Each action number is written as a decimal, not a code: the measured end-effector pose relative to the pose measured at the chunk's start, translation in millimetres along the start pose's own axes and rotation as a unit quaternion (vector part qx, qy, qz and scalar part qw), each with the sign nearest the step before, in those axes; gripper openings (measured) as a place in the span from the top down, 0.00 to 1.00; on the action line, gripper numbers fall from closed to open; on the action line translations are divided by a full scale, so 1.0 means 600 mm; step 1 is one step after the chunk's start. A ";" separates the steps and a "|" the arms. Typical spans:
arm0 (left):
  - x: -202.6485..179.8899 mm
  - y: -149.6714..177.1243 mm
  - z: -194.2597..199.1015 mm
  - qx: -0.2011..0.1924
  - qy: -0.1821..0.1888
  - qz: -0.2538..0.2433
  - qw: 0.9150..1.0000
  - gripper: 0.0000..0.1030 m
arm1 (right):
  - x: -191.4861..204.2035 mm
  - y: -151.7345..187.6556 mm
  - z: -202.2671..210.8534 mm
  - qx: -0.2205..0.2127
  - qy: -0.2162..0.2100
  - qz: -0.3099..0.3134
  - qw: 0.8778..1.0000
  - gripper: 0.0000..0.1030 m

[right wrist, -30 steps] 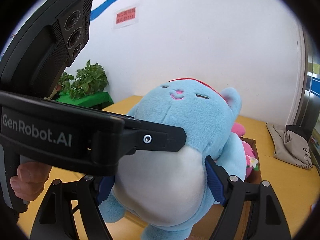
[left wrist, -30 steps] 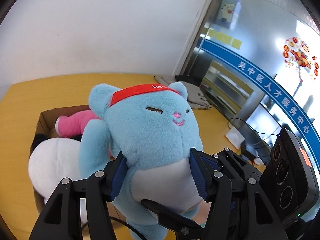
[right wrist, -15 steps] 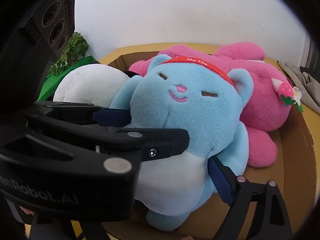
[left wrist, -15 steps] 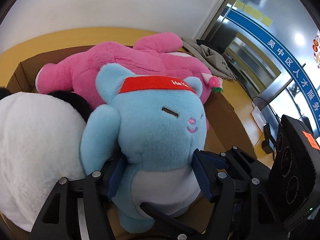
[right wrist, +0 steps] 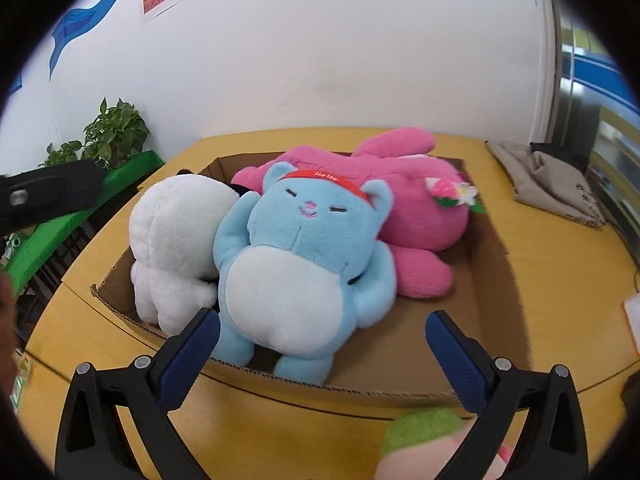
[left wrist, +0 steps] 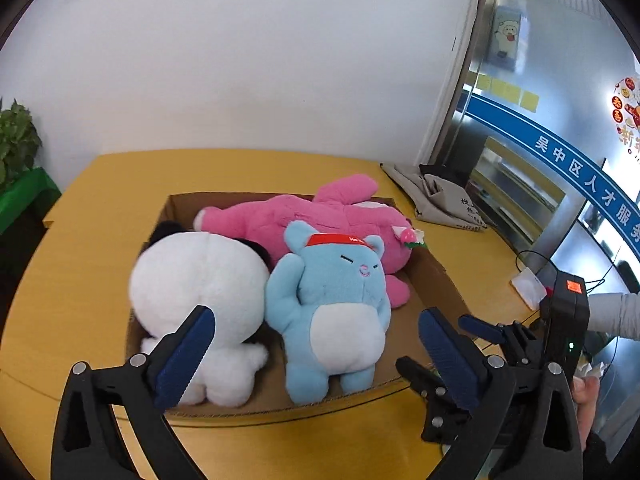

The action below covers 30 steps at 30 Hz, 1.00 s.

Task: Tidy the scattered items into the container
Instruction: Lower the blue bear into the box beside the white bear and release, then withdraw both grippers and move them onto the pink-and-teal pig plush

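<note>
Released, the blue plush (left wrist: 332,308) now lies in the box (left wrist: 436,280); both grippers (left wrist: 316,356) (right wrist: 320,356), jaws just spread wide and empty, sit back from it so it settles beside the others

We cannot see the white plush (left wrist: 200,280) whole — its face is turned away, and the blue plush (left wrist: 336,300) covers part of the pink plush (left wrist: 320,208) behind it. At the bottom edge of the right wrist view a green and peach soft thing (right wrist: 432,440) is blurred and cut off — we cannot tell what it is. The plant (left wrist: 14,140) is cropped at the left wrist view's edge.
</note>
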<state>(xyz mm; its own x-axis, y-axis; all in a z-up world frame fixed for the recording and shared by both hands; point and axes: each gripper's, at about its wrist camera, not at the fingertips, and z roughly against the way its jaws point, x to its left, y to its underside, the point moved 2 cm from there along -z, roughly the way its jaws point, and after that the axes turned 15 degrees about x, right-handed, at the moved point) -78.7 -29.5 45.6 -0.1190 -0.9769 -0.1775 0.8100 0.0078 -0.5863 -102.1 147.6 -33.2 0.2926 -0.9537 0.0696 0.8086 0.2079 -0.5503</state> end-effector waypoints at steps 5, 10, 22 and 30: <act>0.002 0.051 0.037 -0.004 -0.035 -0.002 0.999 0.00 | 0.016 0.004 0.027 -0.004 0.010 -0.004 1.000 0.00; -0.002 0.089 0.039 0.006 -0.037 0.006 0.999 0.00 | 0.031 0.028 0.055 -0.006 0.026 0.005 1.000 0.00; -0.009 0.117 0.031 0.016 -0.035 0.027 0.999 0.00 | 0.030 0.048 0.078 -0.010 0.042 0.012 0.999 0.00; -0.013 0.128 0.023 0.023 -0.028 0.030 0.999 0.00 | 0.029 0.055 0.085 -0.010 0.043 0.010 0.999 0.00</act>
<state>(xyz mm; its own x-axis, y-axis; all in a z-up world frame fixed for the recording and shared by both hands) -7.6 -23.9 13.0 -0.0372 -0.9854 -0.1661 0.8403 0.0591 -0.5389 -44.6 149.0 -7.5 0.2628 -0.9648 -0.0129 0.7924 0.2235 -0.5676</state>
